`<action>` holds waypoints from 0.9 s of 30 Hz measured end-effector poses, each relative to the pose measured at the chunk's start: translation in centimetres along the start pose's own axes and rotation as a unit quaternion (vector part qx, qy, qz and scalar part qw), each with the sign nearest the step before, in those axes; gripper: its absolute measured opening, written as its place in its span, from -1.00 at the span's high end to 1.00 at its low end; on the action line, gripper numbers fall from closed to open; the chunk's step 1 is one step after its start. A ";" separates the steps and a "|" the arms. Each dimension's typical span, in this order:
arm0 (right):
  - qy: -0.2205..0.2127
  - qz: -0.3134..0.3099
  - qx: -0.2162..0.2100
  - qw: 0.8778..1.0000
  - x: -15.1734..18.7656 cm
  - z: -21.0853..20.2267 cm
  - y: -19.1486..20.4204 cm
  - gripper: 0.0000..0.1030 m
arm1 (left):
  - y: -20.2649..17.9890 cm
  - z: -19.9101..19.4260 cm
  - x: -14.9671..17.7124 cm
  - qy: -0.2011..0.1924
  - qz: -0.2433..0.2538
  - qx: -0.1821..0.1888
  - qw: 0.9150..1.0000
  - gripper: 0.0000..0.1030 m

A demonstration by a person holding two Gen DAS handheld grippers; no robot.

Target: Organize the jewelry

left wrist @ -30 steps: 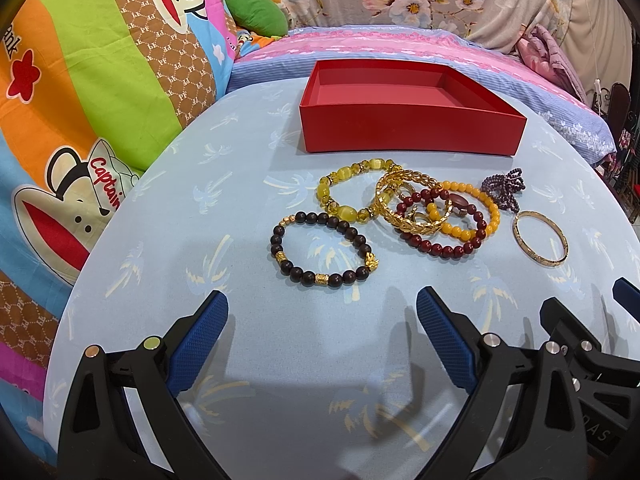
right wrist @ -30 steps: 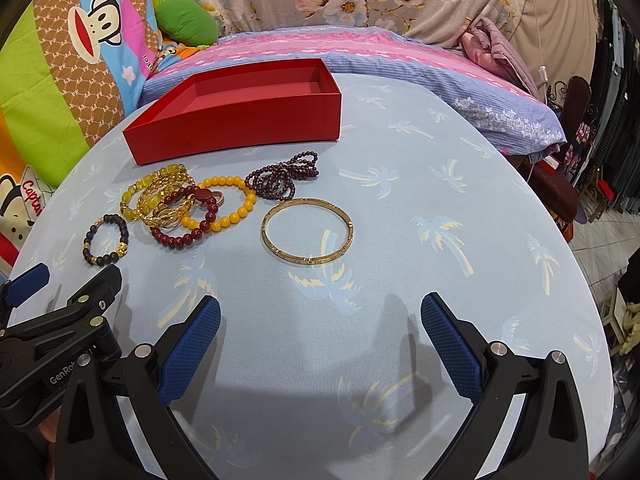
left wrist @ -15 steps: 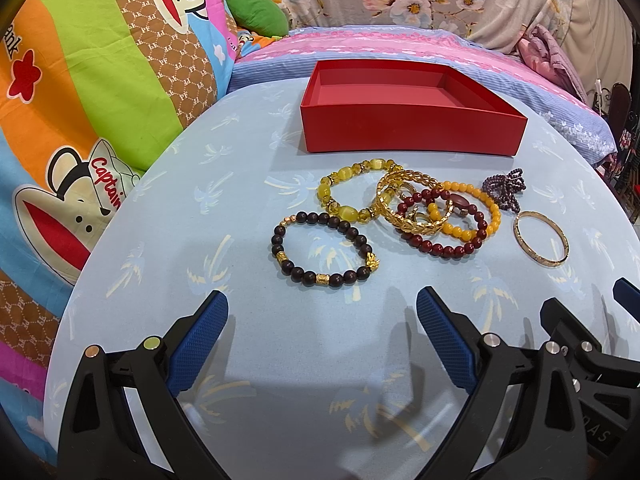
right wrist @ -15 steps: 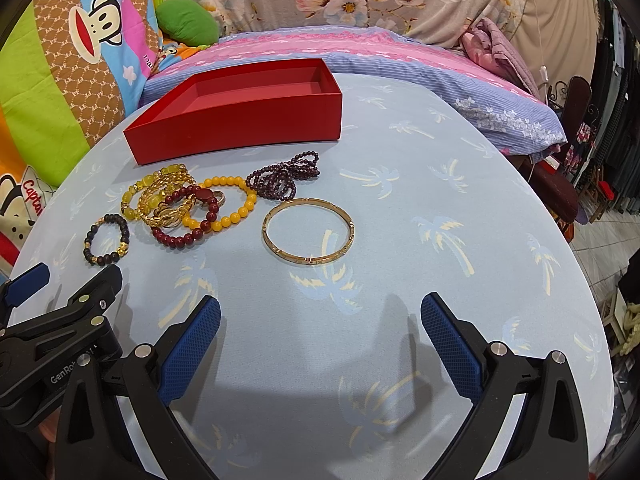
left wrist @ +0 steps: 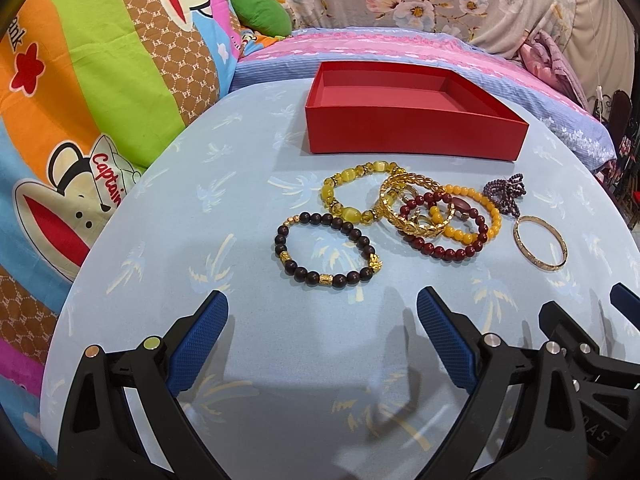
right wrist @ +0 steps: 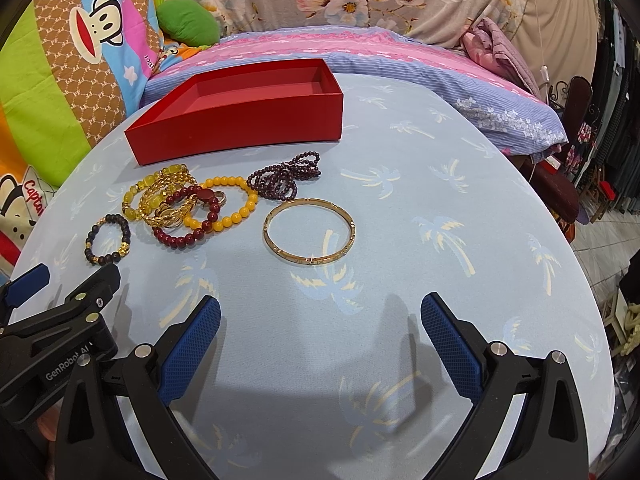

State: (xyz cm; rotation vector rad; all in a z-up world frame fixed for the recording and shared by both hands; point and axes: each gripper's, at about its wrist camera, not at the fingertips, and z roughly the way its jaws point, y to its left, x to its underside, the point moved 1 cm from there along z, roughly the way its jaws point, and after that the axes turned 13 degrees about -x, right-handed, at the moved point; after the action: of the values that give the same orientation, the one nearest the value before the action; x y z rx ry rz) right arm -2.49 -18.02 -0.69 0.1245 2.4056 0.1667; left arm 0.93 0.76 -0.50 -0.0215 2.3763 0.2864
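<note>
Left wrist view: nothing is held in the red box (left wrist: 412, 130); bracelets (left wrist: 400, 220) are piled before it; both hand-held grippers (left wrist: 322, 320) (right wrist: 320, 322) are spread open.

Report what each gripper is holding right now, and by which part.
Nothing is held. The left gripper and right gripper are both open and empty above the tablecloth, short of the bracelets.

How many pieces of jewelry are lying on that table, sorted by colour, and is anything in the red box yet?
Dark brown bead bracelet: 1
Translucent yellow bead bracelet: 1
Gold chain bracelet: 1
Dark red bead bracelet: 1
Orange-yellow bead bracelet: 1
Purple bead strand: 1
Gold bangle: 1
Total: 7, plus what looks like a small ring in the pile. The red box holds nothing.
</note>
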 end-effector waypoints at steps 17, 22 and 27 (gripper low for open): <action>0.018 0.001 -0.007 1.000 -1.3 1.3 -0.5 -0.87 | 3.7 2.4 -0.6 0.033 -0.029 0.002 0.999 -0.78; 0.021 0.007 -0.008 1.000 -2.3 2.0 -1.1 -0.87 | 3.8 3.8 -2.2 0.029 -0.028 -0.005 0.999 -0.78; 0.029 0.002 -0.007 1.000 -3.2 3.3 -1.0 -0.87 | 3.2 5.2 -3.2 0.036 -0.016 -0.005 0.999 -0.73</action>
State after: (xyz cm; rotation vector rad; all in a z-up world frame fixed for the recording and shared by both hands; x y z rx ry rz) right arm 2.01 -19.14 -1.17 0.1205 2.4611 0.1920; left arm 6.46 4.80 -1.43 -0.0753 2.4433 0.2871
